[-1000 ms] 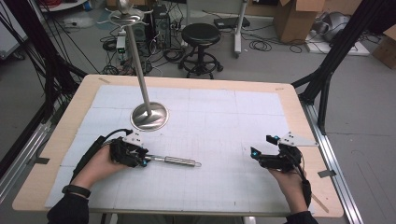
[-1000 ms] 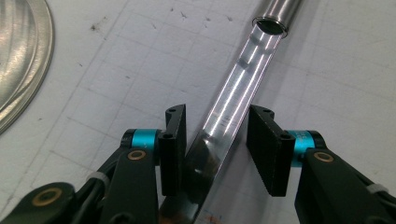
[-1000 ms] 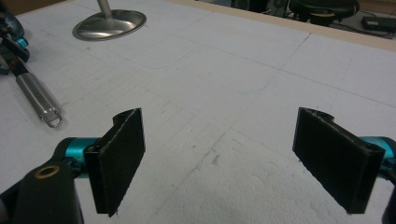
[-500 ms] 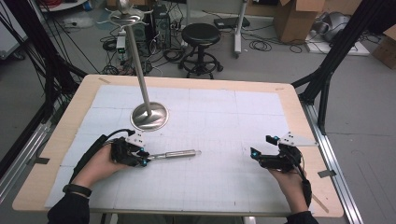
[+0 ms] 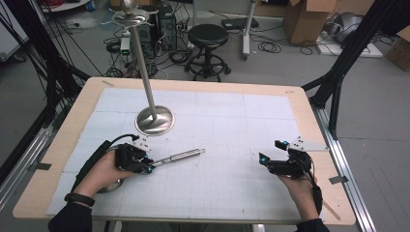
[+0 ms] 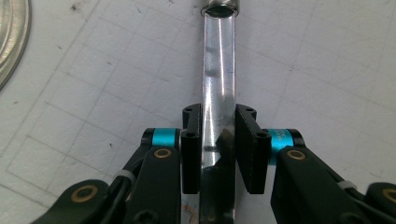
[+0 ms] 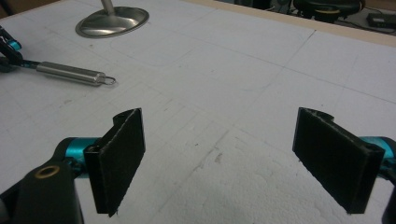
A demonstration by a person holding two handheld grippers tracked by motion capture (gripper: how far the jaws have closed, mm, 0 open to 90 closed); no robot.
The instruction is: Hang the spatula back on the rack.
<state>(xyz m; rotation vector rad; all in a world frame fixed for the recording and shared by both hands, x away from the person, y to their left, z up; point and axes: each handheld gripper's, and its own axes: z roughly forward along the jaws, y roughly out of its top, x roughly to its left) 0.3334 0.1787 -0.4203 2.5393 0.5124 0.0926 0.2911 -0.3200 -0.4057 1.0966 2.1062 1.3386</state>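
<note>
— Rod (image 5: 180,155) first: where do you have it?

— My left gripper (image 5: 146,166) is clamped on one end of it, near the bench's front-left corner. In the left gripper view the jaws press both sides of the rod (image 6: 218,93), and the open hollow end points away from me. The far end, with its small ring, aims toward the middle of the bench.

— And the stand (image 5: 154,120)?

— Its base sits just behind the rod, toward the back-left, with the pole rising from it. I judge the rod has to go up onto that stand, so I would lift by the clamped end and keep the grip square. A round, polished rod can twist between flat pads if I tilt too fast.

— Your other tool?

— My right gripper (image 5: 275,164) rests near the front-right, jaws spread wide with nothing between them. In the right gripper view the rod (image 7: 74,73) lies well apart from it. I could bring it over to steady the ring end.

— Room to move?

— Plenty. The mat (image 5: 251,125) is bare through the middle and right. The front edge is close under my left hand (image 5: 104,171), so I swing away from it, and I watch the pole so the rod's free end does not knock it.
</note>
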